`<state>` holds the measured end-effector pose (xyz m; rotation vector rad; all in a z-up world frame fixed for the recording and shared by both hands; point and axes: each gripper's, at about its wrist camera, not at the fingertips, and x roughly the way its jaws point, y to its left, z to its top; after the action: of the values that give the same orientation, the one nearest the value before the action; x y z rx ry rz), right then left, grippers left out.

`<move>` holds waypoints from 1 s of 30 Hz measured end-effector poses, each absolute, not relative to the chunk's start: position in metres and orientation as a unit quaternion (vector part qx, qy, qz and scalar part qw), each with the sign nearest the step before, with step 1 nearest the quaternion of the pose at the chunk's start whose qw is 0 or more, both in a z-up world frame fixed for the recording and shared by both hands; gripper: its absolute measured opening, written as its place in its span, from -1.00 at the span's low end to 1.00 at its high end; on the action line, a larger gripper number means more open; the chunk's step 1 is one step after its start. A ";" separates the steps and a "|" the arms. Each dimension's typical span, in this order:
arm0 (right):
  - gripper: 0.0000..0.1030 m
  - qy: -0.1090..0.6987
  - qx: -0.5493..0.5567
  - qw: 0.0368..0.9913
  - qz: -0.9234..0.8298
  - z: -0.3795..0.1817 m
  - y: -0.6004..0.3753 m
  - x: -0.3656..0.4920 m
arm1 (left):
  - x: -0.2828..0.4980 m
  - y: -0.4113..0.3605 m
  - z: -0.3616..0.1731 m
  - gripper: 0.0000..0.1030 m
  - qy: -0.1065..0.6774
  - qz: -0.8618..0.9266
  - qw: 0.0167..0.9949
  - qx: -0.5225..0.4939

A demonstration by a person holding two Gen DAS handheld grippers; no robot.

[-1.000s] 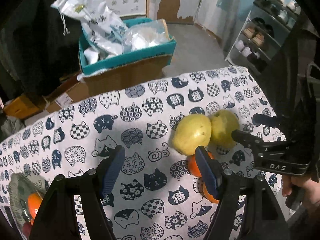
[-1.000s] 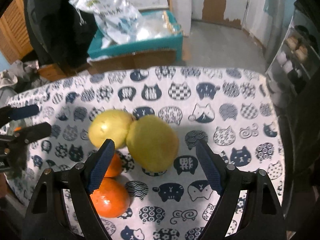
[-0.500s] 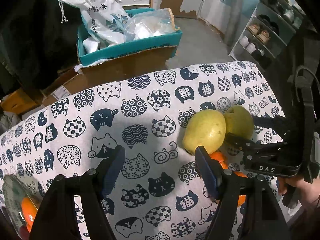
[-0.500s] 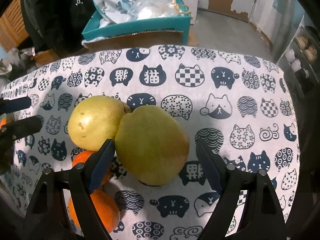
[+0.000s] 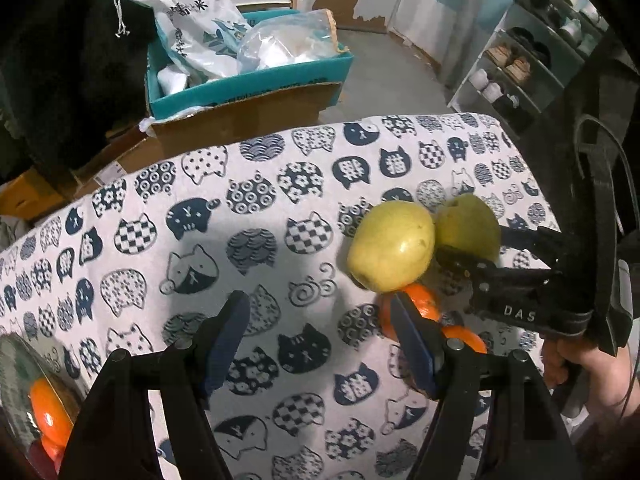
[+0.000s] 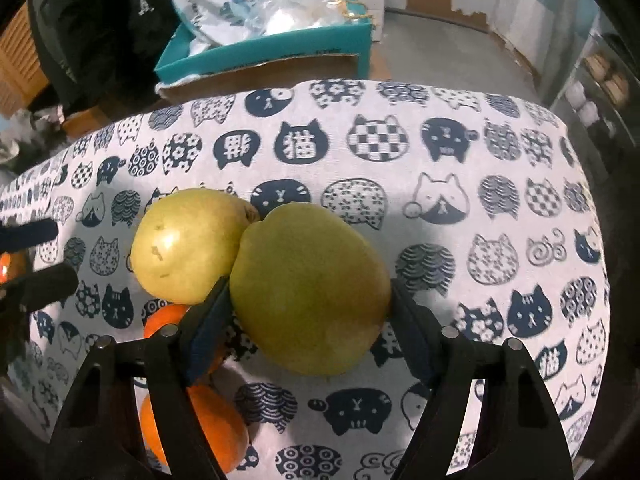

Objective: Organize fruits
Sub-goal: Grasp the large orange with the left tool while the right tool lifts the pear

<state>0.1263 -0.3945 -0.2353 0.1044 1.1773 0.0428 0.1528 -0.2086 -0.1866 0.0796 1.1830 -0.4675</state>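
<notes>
Two yellow-green pears lie touching on the cat-print tablecloth (image 6: pixel 460 152). My right gripper (image 6: pixel 310 320) has its jaws on both sides of the nearer, greener pear (image 6: pixel 308 288), pads touching it. The other pear (image 6: pixel 188 244) sits to its left. Two oranges lie beside them, one (image 6: pixel 216 428) near my left finger and one (image 6: pixel 168 316) behind it. In the left wrist view my left gripper (image 5: pixel 320 332) is open and empty over the cloth, left of the pears (image 5: pixel 392 252) and oranges (image 5: pixel 424 304).
A glass bowl (image 5: pixel 24 380) holding an orange (image 5: pixel 48 408) sits at the cloth's lower left. Beyond the far table edge stands a teal box with plastic bags (image 5: pixel 248 64) on cardboard boxes. A shoe rack (image 5: pixel 532 56) stands at right.
My right gripper has moved forward and closed its jaws around the greener pear. My left gripper has drifted slightly left, staying open.
</notes>
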 end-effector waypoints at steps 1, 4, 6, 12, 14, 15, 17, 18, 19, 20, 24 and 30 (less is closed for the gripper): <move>0.47 0.551 0.052 0.833 0.014 -0.231 -0.397 0.123 | 0.149 -0.210 -0.186 0.44 0.553 -0.221 0.803 0.034; 0.47 0.542 0.063 0.838 0.002 -0.220 -0.404 0.113 | 0.141 -0.217 -0.183 0.44 0.555 -0.228 0.800 0.032; 0.47 0.537 0.071 0.840 -0.007 -0.213 -0.409 0.103 | 0.135 -0.223 -0.183 0.51 0.556 -0.232 0.798 0.031; 0.47 0.535 0.090 0.840 -0.030 -0.205 -0.425 0.065 | 0.113 -0.243 -0.187 0.52 0.572 -0.251 0.781 0.015; 0.47 0.535 0.099 0.838 -0.036 -0.205 -0.432 0.053 | 0.106 -0.252 -0.188 0.52 0.573 -0.256 0.778 0.019; 0.47 0.534 0.104 0.838 -0.039 -0.204 -0.435 0.047 | 0.103 -0.256 -0.189 0.52 0.573 -0.258 0.777 0.023; 0.47 0.534 0.109 0.838 -0.043 -0.203 -0.440 0.039 | 0.097 -0.266 -0.191 0.52 0.574 -0.262 0.775 0.031; 0.47 0.533 0.110 0.837 -0.045 -0.203 -0.442 0.035 | 0.095 -0.269 -0.191 0.52 0.574 -0.263 0.775 0.035; 0.47 0.533 0.112 0.837 -0.048 -0.203 -0.444 0.031 | 0.092 -0.273 -0.193 0.52 0.575 -0.265 0.773 0.038; 0.47 0.533 0.114 0.837 -0.050 -0.203 -0.446 0.029 | 0.090 -0.276 -0.195 0.52 0.576 -0.267 0.772 0.041; 0.47 0.530 0.120 0.837 -0.056 -0.201 -0.455 0.019 | 0.083 -0.286 -0.205 0.52 0.582 -0.266 0.766 0.051; 0.47 0.531 0.123 0.837 -0.059 -0.203 -0.459 0.017 | 0.079 -0.295 -0.223 0.52 0.592 -0.262 0.759 0.066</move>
<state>0.0175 -0.4595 -0.2028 0.2607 1.1231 -0.1246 0.0794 -0.2950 -0.2228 0.1429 1.2888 -0.5715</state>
